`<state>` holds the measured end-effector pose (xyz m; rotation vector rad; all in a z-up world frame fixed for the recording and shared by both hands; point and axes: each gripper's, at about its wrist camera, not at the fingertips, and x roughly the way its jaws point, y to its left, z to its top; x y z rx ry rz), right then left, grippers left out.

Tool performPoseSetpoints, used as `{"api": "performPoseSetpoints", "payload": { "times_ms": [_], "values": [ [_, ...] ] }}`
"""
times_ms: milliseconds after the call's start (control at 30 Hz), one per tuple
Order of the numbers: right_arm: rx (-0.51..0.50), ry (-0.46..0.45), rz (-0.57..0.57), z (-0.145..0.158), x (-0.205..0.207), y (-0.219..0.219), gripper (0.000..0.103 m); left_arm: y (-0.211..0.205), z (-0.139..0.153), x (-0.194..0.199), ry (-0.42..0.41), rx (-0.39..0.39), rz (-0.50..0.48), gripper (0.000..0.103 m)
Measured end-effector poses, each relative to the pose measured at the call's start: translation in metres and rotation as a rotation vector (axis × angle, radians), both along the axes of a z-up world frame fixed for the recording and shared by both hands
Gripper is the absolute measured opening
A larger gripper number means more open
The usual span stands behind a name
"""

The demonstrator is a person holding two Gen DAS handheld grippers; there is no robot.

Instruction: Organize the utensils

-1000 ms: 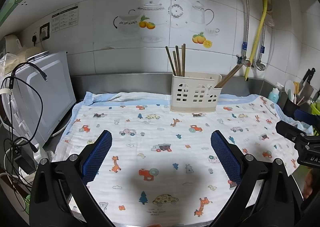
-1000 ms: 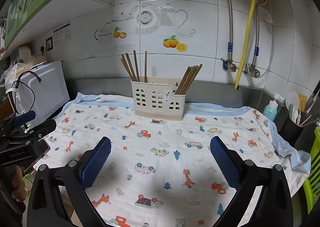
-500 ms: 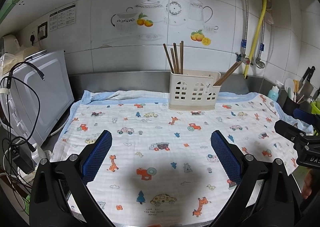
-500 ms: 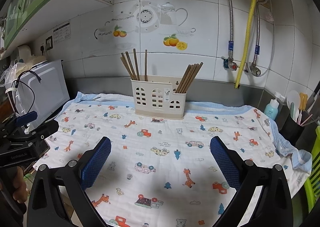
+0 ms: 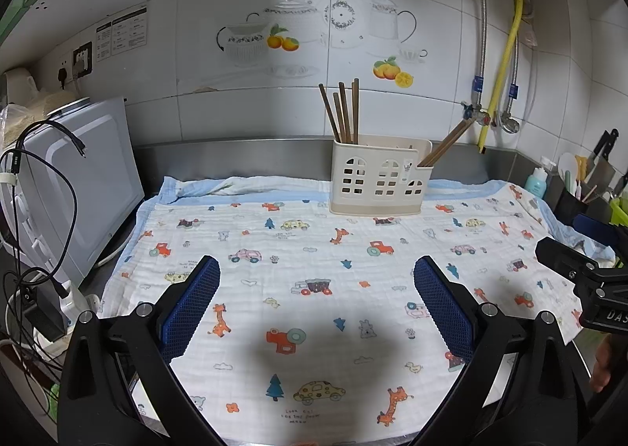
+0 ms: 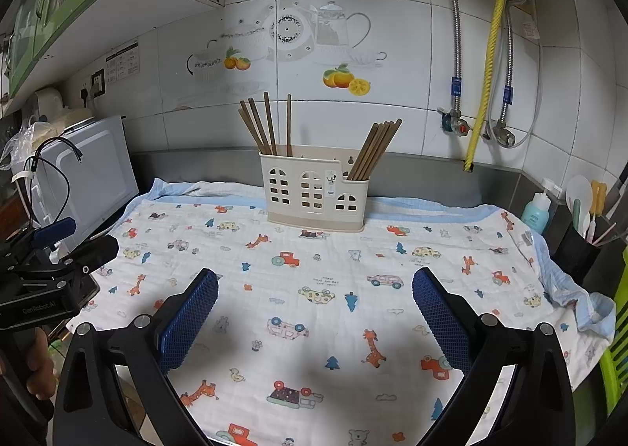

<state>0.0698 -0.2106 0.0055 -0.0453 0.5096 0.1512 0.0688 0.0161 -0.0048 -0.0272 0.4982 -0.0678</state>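
A cream utensil holder [image 5: 378, 181] stands at the back of a cartoon-print cloth [image 5: 314, 281]; it also shows in the right wrist view [image 6: 316, 192]. Brown chopsticks stand upright in its left compartment [image 5: 343, 112] and a bundle leans right out of its right compartment [image 6: 375, 147]. My left gripper [image 5: 316, 302] is open and empty over the near part of the cloth. My right gripper [image 6: 314, 312] is open and empty, also well short of the holder. Each gripper shows at the edge of the other's view: the right gripper in the left wrist view [image 5: 581, 281], the left gripper in the right wrist view [image 6: 47, 273].
A white oven [image 5: 82, 187] with dangling black cables stands at the left. A black cup of utensils [image 6: 581, 245] and a blue bottle [image 6: 535, 212] stand at the right. Pipes and a yellow hose [image 6: 486, 65] run down the tiled wall.
The left wrist view has shifted a little, so the holder sits slightly lower and further left in frame. The right gripper has barely moved. Both jaws stay open.
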Motion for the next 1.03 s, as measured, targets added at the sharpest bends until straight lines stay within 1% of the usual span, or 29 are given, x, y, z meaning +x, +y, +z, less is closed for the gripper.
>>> {"api": "performPoseSetpoints", "payload": {
  "times_ms": [367, 567, 667, 1033],
  "values": [
    [0.005, 0.004, 0.004, -0.0018, 0.0004, 0.0012, 0.096, -0.0003, -0.0010, 0.0004, 0.000, -0.002, 0.003, 0.098],
    [0.002, 0.005, 0.006, -0.0034, 0.0004, 0.0027, 0.096, 0.0001, -0.0008, -0.0005, -0.016, 0.006, 0.007, 0.098],
    [0.003, 0.005, 0.007, -0.0041, 0.0001, 0.0029, 0.096, -0.0003, 0.0000, -0.0006, -0.014, 0.007, -0.005, 0.098],
    [0.009, 0.004, 0.010, -0.0047, -0.0002, 0.0023, 0.096, -0.0019, -0.0004, 0.0003, -0.007, 0.008, -0.002, 0.098]
  ]
}}
